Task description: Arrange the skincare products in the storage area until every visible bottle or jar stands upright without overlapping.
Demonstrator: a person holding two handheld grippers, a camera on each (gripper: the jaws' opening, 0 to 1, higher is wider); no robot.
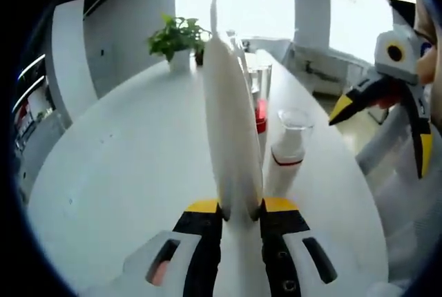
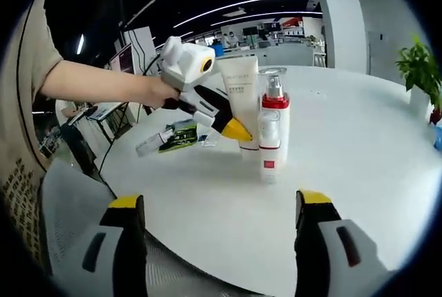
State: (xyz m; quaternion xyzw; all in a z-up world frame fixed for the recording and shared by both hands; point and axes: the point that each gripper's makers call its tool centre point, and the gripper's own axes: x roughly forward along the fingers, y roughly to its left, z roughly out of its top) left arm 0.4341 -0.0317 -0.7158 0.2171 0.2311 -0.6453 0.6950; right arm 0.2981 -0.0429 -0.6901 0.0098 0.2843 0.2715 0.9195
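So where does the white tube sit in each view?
Left gripper view: white tube centre, clamped in the left gripper.
Right gripper view: centre-left, upright on the table, held by that gripper.
Shared landmark: the potted plant.

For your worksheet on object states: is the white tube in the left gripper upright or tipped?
Upright: the white tube stands on the table, clamped by the left gripper.

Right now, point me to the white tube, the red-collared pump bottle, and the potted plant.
white tube (image 2: 241,97), right gripper view, on its printed front face.
red-collared pump bottle (image 2: 275,128), right gripper view, on its white body.
potted plant (image 1: 178,38), left gripper view, on its leaves.
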